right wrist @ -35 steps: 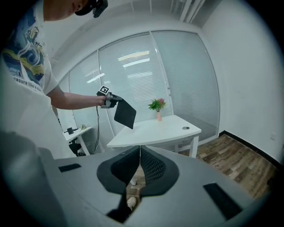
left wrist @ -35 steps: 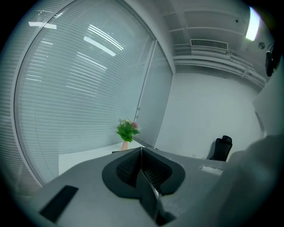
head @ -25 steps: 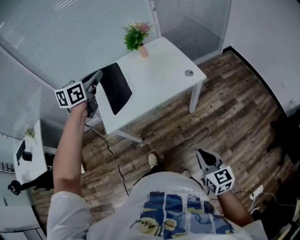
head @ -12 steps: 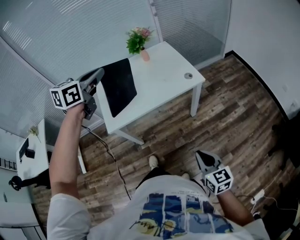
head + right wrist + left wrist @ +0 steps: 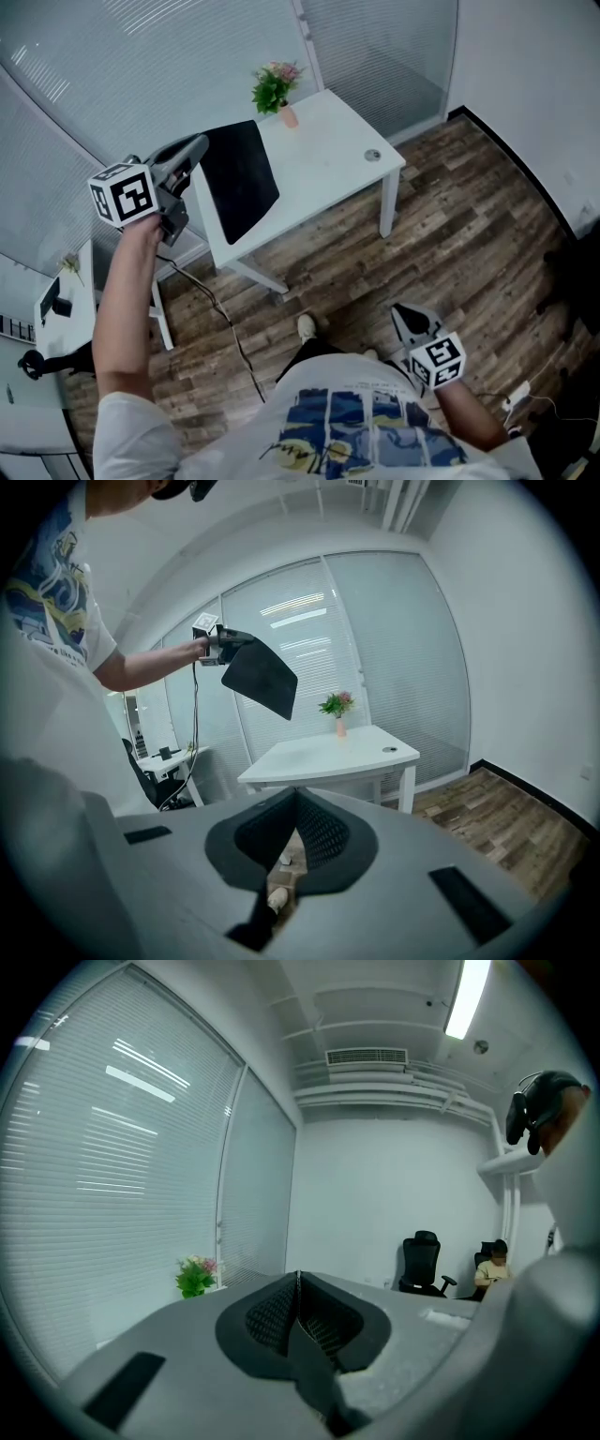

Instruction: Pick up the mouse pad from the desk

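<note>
The black mouse pad (image 5: 239, 178) hangs in the air off the white desk (image 5: 323, 169), pinched at one corner by my left gripper (image 5: 195, 147). In the right gripper view the mouse pad (image 5: 261, 679) dangles well above the desk (image 5: 328, 752) from the left gripper (image 5: 225, 649). The left gripper view shows its jaws (image 5: 298, 1283) pressed together; the pad itself is hidden there. My right gripper (image 5: 405, 315) stays low by my right hip, over the floor, shut with nothing in it (image 5: 296, 797).
A small pot of flowers (image 5: 274, 86) stands at the desk's far corner, and a round cable grommet (image 5: 373, 156) sits near its right edge. A second desk (image 5: 66, 309) and a trailing cable (image 5: 220, 309) lie to the left. An office chair (image 5: 422, 1262) and a seated person (image 5: 492, 1265) are across the room.
My left gripper has risen and drawn back to the left with the mouse pad. The right gripper has hardly shifted.
</note>
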{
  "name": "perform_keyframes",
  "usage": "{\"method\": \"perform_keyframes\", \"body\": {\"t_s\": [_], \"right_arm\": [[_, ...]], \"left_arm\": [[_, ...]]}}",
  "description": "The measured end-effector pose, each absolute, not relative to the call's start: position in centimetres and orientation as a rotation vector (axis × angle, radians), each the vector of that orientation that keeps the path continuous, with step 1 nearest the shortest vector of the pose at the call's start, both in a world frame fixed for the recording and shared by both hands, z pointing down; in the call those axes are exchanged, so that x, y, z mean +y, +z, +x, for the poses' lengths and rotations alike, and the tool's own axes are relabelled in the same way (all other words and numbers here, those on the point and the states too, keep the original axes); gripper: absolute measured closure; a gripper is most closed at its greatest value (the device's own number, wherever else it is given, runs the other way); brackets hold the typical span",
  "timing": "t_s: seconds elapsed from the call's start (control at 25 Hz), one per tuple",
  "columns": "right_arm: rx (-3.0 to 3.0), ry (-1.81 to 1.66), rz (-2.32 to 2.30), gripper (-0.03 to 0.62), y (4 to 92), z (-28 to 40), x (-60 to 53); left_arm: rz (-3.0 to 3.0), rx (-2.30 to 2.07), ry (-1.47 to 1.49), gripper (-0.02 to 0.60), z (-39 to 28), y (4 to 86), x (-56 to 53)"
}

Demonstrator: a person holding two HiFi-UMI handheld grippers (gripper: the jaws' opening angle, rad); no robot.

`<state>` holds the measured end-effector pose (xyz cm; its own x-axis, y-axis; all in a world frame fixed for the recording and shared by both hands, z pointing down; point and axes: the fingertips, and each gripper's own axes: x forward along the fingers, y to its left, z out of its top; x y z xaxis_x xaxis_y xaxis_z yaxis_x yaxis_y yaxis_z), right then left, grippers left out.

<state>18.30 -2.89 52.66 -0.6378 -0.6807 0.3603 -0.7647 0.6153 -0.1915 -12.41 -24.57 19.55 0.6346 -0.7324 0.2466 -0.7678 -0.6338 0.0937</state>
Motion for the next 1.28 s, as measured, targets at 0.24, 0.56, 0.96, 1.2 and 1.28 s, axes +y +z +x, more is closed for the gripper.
{"method": "perform_keyframes", "body": {"t_s": [0.24, 0.56, 0.96, 1.2, 1.28], "right_arm": [[-2.598, 0.474, 1.174, 0.592, 52.2, 18.7, -2.4], [-2.606, 0.468, 1.168, 0.592, 51.8, 18.9, -1.9], [-2.608, 0.477, 1.178, 0.594, 51.6, 19.4, -2.0], [-2.61, 0.475, 1.176, 0.594, 51.5, 19.5, -1.9], [-2.605, 0.476, 1.174, 0.594, 51.3, 19.5, -1.9]], "left_arm": [[2.705, -1.201, 0.289, 0.571, -10.7, 18.1, -22.8], [2.734, -1.167, 0.299, 0.571, -9.2, 16.8, -21.2], [2.769, -1.129, 0.329, 0.571, -7.5, 15.8, -20.5], [2.778, -1.106, 0.337, 0.571, -6.8, 15.7, -20.1], [2.781, -1.103, 0.337, 0.571, -6.7, 15.6, -20.0]]}}
